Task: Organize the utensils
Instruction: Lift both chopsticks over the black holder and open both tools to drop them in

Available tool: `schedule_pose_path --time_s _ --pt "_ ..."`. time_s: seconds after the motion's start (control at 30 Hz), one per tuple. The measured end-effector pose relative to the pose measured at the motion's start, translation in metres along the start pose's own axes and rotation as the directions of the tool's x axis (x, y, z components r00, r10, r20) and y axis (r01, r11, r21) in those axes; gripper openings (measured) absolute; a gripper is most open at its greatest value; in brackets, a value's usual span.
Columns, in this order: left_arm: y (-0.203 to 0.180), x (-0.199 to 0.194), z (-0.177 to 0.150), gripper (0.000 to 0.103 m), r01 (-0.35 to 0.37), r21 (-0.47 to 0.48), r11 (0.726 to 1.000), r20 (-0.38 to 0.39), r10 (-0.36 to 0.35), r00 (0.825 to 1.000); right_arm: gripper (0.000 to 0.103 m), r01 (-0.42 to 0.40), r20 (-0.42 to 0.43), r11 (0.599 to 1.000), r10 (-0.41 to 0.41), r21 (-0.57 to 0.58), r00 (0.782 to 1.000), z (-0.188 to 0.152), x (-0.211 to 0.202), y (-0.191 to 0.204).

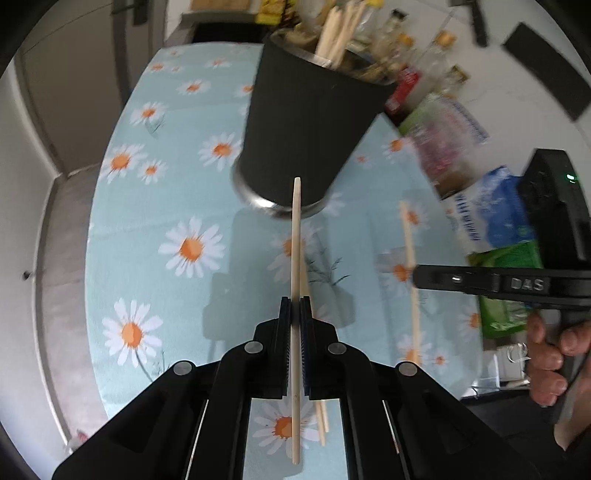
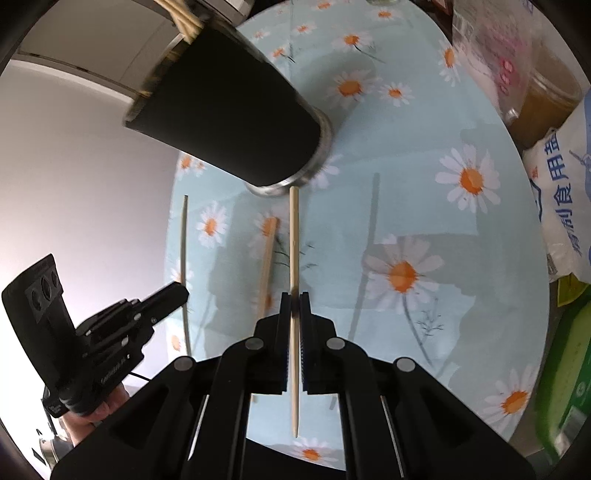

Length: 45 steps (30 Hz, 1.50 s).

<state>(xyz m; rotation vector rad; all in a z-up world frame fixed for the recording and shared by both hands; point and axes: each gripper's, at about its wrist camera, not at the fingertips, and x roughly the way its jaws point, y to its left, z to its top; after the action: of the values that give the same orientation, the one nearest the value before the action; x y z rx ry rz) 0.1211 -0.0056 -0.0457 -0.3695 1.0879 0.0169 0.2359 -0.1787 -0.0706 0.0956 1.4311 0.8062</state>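
Note:
My left gripper (image 1: 294, 301) is shut on a pale wooden chopstick (image 1: 296, 229) that points toward the black utensil cup (image 1: 306, 129). The cup holds several chopsticks (image 1: 336, 33). Loose chopsticks (image 1: 322, 421) lie on the daisy tablecloth (image 1: 177, 192) below my left gripper. At the right, the right gripper (image 1: 416, 277) grips its own chopstick (image 1: 407, 236). In the right wrist view, my right gripper (image 2: 294, 295) is shut on that chopstick (image 2: 293, 236), just short of the cup (image 2: 229, 110). A loose chopstick (image 2: 267, 254) lies on the cloth. The left gripper (image 2: 183, 291) holds its chopstick (image 2: 183, 236).
Bottles (image 1: 436, 55), packets (image 1: 443, 140) and a blue bag (image 1: 491, 210) crowd the table's right side. A white salt bag (image 2: 561, 206), a jar (image 2: 546, 99) and a green package (image 2: 565, 369) line that edge. A hand (image 1: 546, 358) holds the right gripper's handle.

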Motion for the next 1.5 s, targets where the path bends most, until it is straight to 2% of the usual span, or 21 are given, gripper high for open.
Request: schedule_pose_path --time_s 0.27,0.57,0.87,0.97,1.1,1.27,1.4,1.47,1.5 --pt "0.001 -0.021 0.008 0.004 0.130 0.099 0.987 0.072 -0.138 0.988 0.005 -0.023 0.121 1.000 0.024 -0.011 0.992 -0.002 -0.013 0.028" --pt "0.011 -0.058 0.032 0.004 0.212 0.171 0.962 0.204 -0.245 0.948 0.005 -0.028 0.269 0.998 0.043 -0.059 0.962 0.005 -0.033 0.064" --pt "0.012 -0.088 0.073 0.004 0.246 0.225 0.943 0.343 -0.313 0.886 0.005 -0.014 0.410 0.994 0.056 -0.104 0.910 0.037 -0.071 0.091" --pt "0.013 -0.095 0.089 0.004 0.257 0.229 0.939 0.401 -0.332 0.854 0.005 -0.008 0.467 0.991 0.070 -0.133 0.881 0.052 -0.088 0.098" --pt "0.016 -0.099 0.113 0.004 0.271 0.227 0.936 0.447 -0.347 0.825 0.005 -0.018 0.512 0.990 0.089 -0.141 0.854 0.073 -0.102 0.098" --pt "0.017 -0.105 0.139 0.004 0.249 0.241 0.938 0.531 -0.342 0.775 0.005 -0.029 0.569 0.986 0.120 -0.166 0.814 0.101 -0.117 0.103" --pt "0.017 -0.103 0.158 0.004 0.237 0.252 0.938 0.585 -0.343 0.735 0.005 0.000 0.612 0.982 0.119 -0.191 0.782 0.115 -0.121 0.106" --pt "0.017 -0.099 0.165 0.004 0.237 0.258 0.937 0.601 -0.348 0.720 0.005 0.019 0.628 0.979 0.116 -0.203 0.769 0.121 -0.119 0.107" --pt "0.017 -0.096 0.168 0.004 0.228 0.256 0.939 0.608 -0.340 0.718 0.005 0.034 0.635 0.978 0.108 -0.208 0.765 0.124 -0.117 0.107"
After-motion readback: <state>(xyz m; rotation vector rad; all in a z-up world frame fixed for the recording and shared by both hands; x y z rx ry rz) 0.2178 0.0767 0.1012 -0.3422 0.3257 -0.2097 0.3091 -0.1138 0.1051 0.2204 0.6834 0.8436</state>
